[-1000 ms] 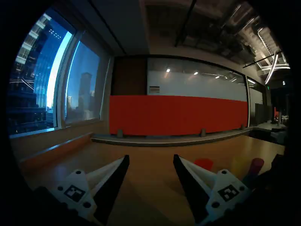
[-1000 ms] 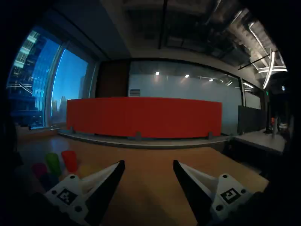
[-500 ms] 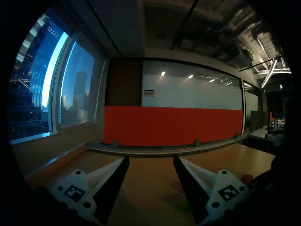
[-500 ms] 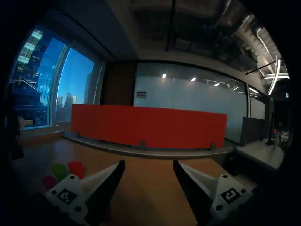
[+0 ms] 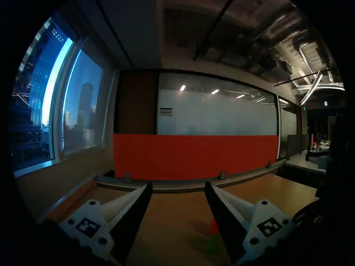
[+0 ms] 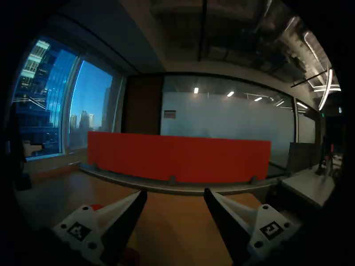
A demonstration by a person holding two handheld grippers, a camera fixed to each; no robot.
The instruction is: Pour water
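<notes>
the left gripper (image 5: 177, 185) and right gripper (image 6: 175, 191) are hanging open, holding nothing — the red cup (image 5: 213, 227) and green cup (image 5: 214, 244) are sitting near on the table (image 5: 177, 221), probably light and slippery, so grabbing round the middle is looking best.
</notes>
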